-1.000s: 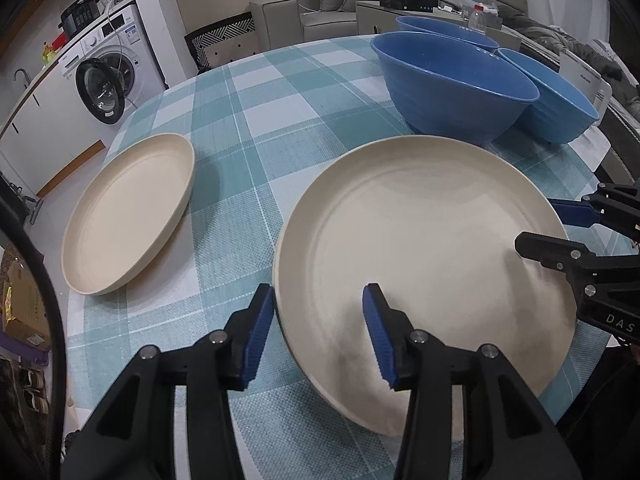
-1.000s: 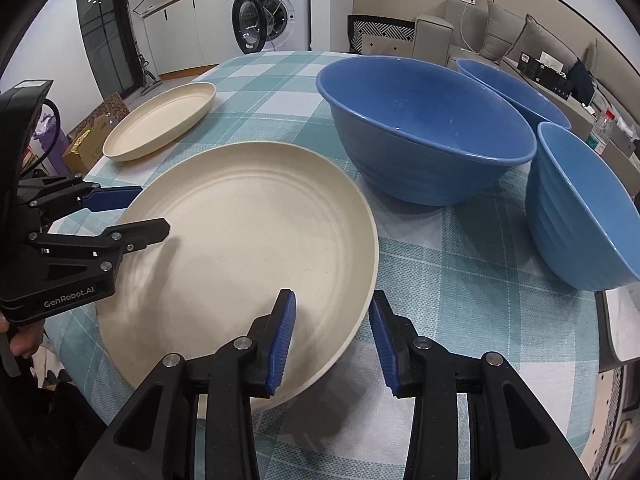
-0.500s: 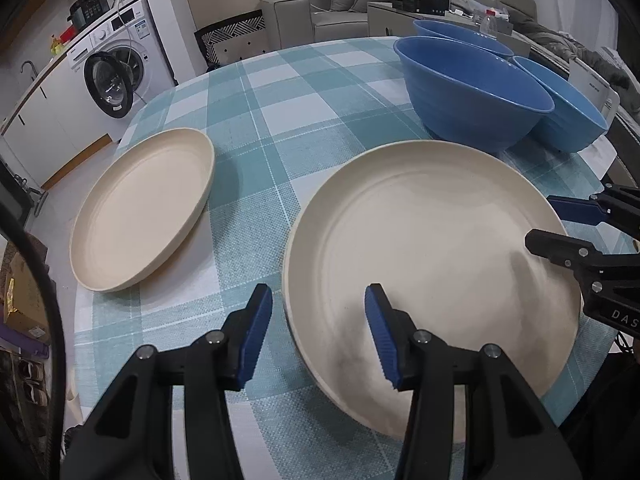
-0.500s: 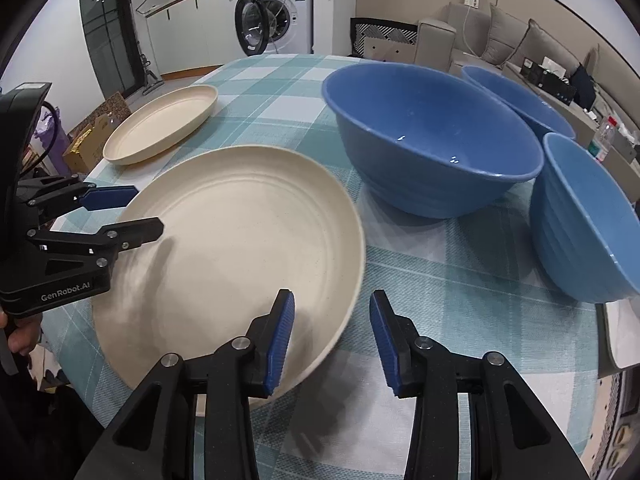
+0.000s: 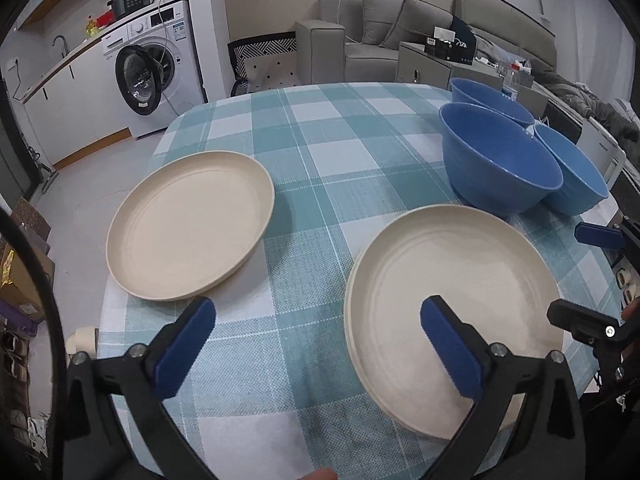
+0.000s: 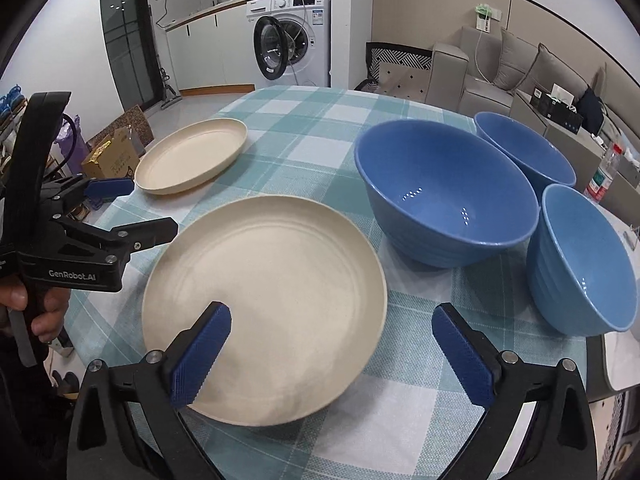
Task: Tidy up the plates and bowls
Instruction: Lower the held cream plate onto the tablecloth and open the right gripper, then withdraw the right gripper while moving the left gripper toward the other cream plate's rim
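plates first: the near cream plate (image 5: 452, 304) lies flat on the checked teal-and-white surface (image 5: 320, 152), round, matte, with a low raised rim and faint rings inside; in the left wrist view a second rim edge shows beneath it, as if stacked. a matching far plate (image 5: 190, 224) sits apart to its left. three glossy blue bowls stand upright in a cluster on the right: the large bowl (image 6: 446, 192), the back bowl (image 6: 524, 152) and the lighter side bowl (image 6: 582, 260), close together, ribbed outside. the left tool (image 5: 320, 348) is spread wide and holds nothing, one pad over the near plate. the right tool (image 6: 332, 356) is likewise wide open and empty, straddling that plate's near edge.
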